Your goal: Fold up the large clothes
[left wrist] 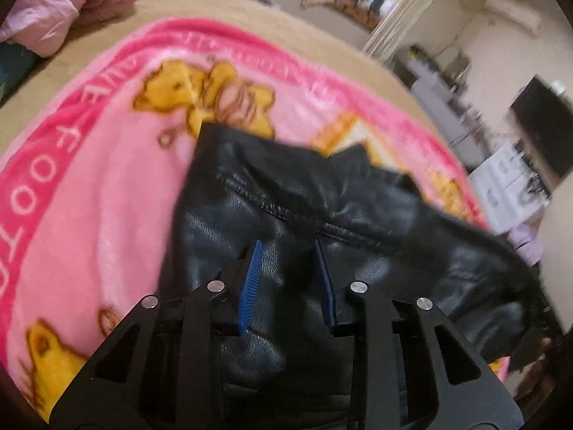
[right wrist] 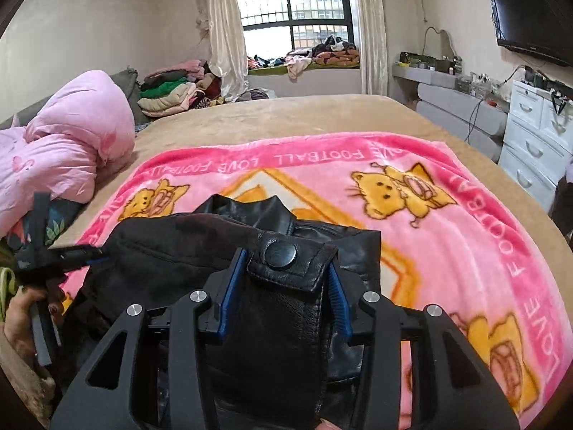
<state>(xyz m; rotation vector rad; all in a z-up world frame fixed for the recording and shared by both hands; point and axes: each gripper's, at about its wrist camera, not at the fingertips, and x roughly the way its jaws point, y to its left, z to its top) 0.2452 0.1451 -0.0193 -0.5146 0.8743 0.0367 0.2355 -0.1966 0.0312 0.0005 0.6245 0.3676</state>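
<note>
While the black leather jacket [right wrist: 200,251] lies bunched near the front edge of the pink cartoon blanket [right wrist: 447,222] spread on the bed [right wrist: 322,114], both grippers have hold of it and the folding is judged to be at an early stage. Right gripper [right wrist: 283,286]: jaws clamped on a strap-like tab of the jacket bearing a round snap button [right wrist: 280,255], the blue pads pressing its two sides. Left gripper [left wrist: 290,279]: jaws drawn close over a dark fold of the leather; the blurred left wrist view suggests a pinch, but contact of the pads cannot be confirmed. In the right wrist view the left gripper reaches the jacket's left edge, held by a hand [right wrist: 25,315]. No flat, squared fold is visible: collar, seams and panels overlap irregularly. Remaining, by this judgement: spreading the garment, bringing sleeves inward, and doubling the body into a compact stack. A rolled pink quilt [right wrist: 71,136] lies beside the blanket, well clear.
</note>
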